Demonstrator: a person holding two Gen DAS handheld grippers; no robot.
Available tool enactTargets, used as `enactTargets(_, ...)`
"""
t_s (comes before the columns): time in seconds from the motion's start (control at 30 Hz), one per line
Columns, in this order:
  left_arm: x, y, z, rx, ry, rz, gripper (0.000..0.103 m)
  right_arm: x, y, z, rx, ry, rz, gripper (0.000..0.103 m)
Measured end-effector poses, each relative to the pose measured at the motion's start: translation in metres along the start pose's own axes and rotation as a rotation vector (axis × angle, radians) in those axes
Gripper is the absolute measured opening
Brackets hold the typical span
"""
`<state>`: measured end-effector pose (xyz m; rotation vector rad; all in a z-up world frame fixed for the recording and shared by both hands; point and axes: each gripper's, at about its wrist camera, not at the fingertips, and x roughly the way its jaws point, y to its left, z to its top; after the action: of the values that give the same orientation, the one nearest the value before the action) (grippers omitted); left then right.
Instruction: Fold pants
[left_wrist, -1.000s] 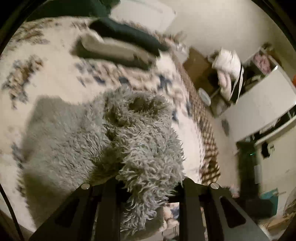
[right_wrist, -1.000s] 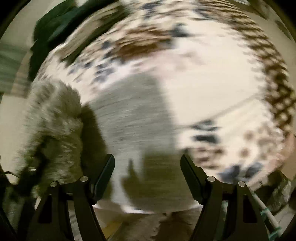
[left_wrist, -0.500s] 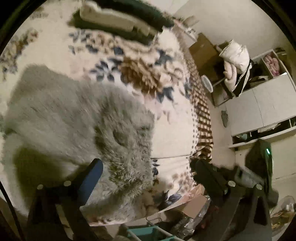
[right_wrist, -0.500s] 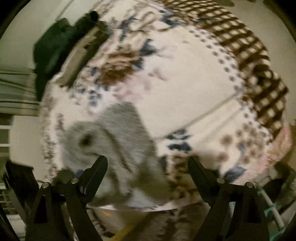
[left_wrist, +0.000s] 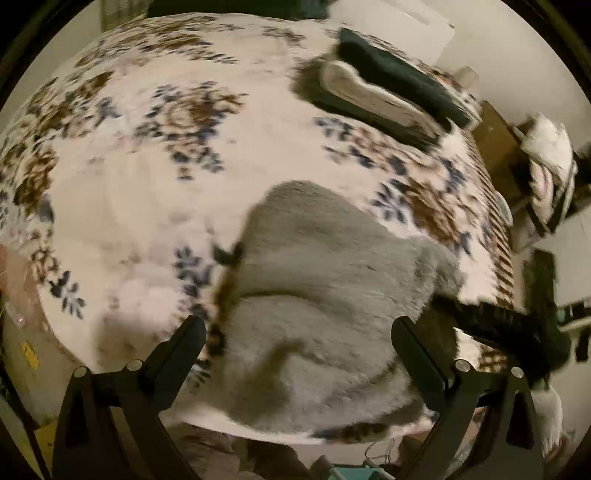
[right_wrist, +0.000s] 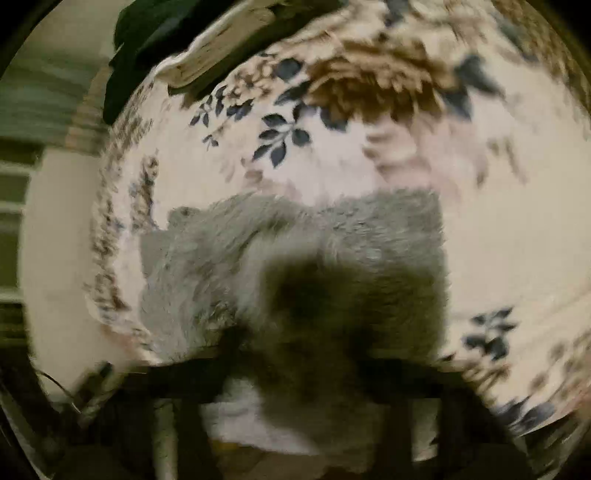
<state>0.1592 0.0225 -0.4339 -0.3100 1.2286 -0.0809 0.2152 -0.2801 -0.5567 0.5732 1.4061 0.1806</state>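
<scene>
The fluffy grey pants (left_wrist: 317, 295) lie bunched in a folded heap on the floral bed cover (left_wrist: 122, 192) near its front edge. My left gripper (left_wrist: 295, 339) is open and empty, its fingers either side of the heap above it. In the left wrist view the other gripper (left_wrist: 491, 321) reaches into the heap's right side. In the right wrist view the pants (right_wrist: 295, 258) fill the lower middle; my right gripper (right_wrist: 306, 373) is low and badly blurred, with grey fabric bunched between its fingers, so its grip is unclear.
A stack of folded dark green and cream clothes (left_wrist: 384, 96) lies at the far side of the bed. A shelf with white bundles (left_wrist: 546, 147) and white cabinets stand to the right. Boxes and clutter sit below the bed's front edge.
My left gripper let go of the pants, opened and pulled back above them. My right gripper moved in from above the bed down onto the grey heap.
</scene>
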Motion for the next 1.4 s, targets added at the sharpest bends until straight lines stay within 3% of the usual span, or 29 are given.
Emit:
enactTargets(0.03, 0.001, 0.003, 0.003, -0.001, -0.001, 0.005, 0.103, -0.010, 0.000, -0.003, 0.009, -0.031, 0.001, 0.016)
enactTargets(0.17, 0.010, 0.005, 0.019, -0.024, -0.016, -0.015, 0.103, -0.078, -0.030, -0.017, 0.123, -0.195, -0.010, 0.003)
enactTargets(0.23, 0.022, 0.001, 0.029, -0.039, -0.004, -0.060, 0.103, -0.105, -0.063, -0.021, 0.199, -0.241, -0.102, 0.001)
enactTargets(0.3, 0.034, -0.005, 0.040, -0.025, 0.009, -0.082, 0.103, -0.110, -0.103, -0.023, 0.297, -0.226, -0.177, 0.001)
enactTargets(0.37, 0.052, -0.012, 0.052, -0.005, 0.041, -0.093, 0.103, -0.096, -0.144, -0.021, 0.409, -0.121, -0.123, 0.005)
enactTargets(0.43, 0.060, -0.016, 0.060, 0.008, 0.058, -0.082, 0.103, -0.089, -0.151, -0.023, 0.452, -0.069, 0.064, 0.009)
enactTargets(0.47, 0.059, -0.017, 0.063, 0.023, 0.050, -0.069, 0.103, -0.091, -0.138, -0.022, 0.389, -0.068, 0.083, 0.017)
enactTargets(0.5, 0.055, -0.019, 0.064, 0.046, 0.032, -0.041, 0.103, -0.090, -0.115, -0.020, 0.288, -0.060, 0.072, 0.043)
enactTargets(0.53, 0.051, -0.021, 0.065, 0.072, 0.014, -0.018, 0.103, -0.087, -0.098, -0.020, 0.239, -0.053, 0.088, 0.079)
enactTargets(0.57, 0.049, -0.021, 0.065, 0.086, 0.005, -0.005, 0.103, -0.079, -0.080, -0.020, 0.196, -0.048, 0.131, 0.093)
enactTargets(0.63, 0.044, -0.019, 0.065, 0.095, -0.008, 0.020, 0.103, -0.057, -0.050, -0.019, 0.123, -0.015, 0.166, 0.092)
enactTargets(0.7, 0.042, -0.014, 0.063, 0.087, -0.010, 0.041, 0.103, -0.010, -0.023, -0.014, 0.058, 0.088, 0.074, 0.091)
enactTargets(0.73, 0.042, -0.011, 0.063, 0.082, -0.008, 0.049, 0.103, 0.004, -0.017, -0.014, 0.051, 0.098, 0.051, 0.077)
enactTargets(0.77, 0.042, -0.007, 0.062, 0.079, -0.002, 0.054, 0.103, 0.015, -0.010, -0.017, 0.032, 0.087, 0.023, 0.027)
enactTargets(0.8, 0.042, -0.004, 0.061, 0.074, 0.004, 0.060, 0.103, 0.019, -0.001, -0.021, -0.001, 0.056, -0.020, 0.027)
enactTargets(0.83, 0.042, 0.000, 0.061, 0.070, 0.010, 0.058, 0.103, 0.012, 0.002, -0.025, 0.010, 0.013, -0.003, 0.026)
enactTargets(0.9, 0.039, 0.004, 0.061, 0.066, 0.014, 0.044, 0.103, -0.027, -0.002, -0.037, 0.071, -0.111, 0.046, 0.025)
enactTargets(1.0, 0.042, 0.006, 0.066, 0.065, 0.034, 0.003, 0.103, -0.079, -0.030, -0.058, 0.178, -0.216, 0.016, 0.025)
enactTargets(1.1, 0.058, -0.002, 0.073, 0.086, 0.078, -0.056, 0.103, -0.076, -0.075, -0.069, 0.305, -0.147, -0.029, 0.033)
enactTargets(1.2, 0.085, -0.018, 0.080, 0.126, 0.132, -0.085, 0.103, -0.029, -0.110, -0.066, 0.398, 0.078, 0.015, 0.061)
enactTargets(1.37, 0.123, -0.044, 0.089, 0.215, 0.235, -0.142, 0.102, -0.058, -0.104, -0.090, 0.490, -0.038, 0.076, 0.062)
enactTargets(1.4, 0.127, -0.049, 0.090, 0.246, 0.236, -0.149, 0.098, -0.060, -0.101, -0.100, 0.522, -0.054, 0.091, 0.062)
